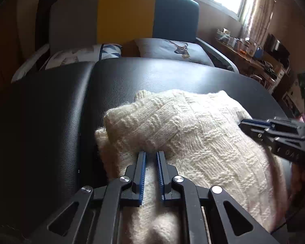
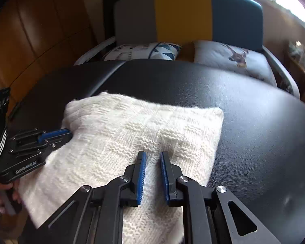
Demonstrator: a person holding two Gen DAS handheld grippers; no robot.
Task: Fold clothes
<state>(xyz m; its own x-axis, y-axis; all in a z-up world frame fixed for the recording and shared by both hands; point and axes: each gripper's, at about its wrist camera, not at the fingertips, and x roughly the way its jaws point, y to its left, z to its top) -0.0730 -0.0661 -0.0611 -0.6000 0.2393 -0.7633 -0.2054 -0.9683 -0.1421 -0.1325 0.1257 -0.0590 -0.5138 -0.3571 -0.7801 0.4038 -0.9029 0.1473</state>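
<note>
A folded cream knit sweater (image 2: 132,142) lies on a black desk (image 2: 254,122), bare desk to its right. Left gripper (image 1: 151,154) and right gripper (image 2: 152,154) fingers rest slightly parted on it, gripping nothing. Only the left view shows the cluttered side shelf (image 1: 254,57).

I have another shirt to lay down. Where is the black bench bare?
Bare bench lies right of the sweater, and a strip runs beyond it up to the pillows. Left of the sweater, past the seam, is bare too. The near middle is crowded: sweater plus both grippers.

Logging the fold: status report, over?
Left gripper and right gripper open, over the sweater. Sweater folded on black table. Nothing in the way.
</note>
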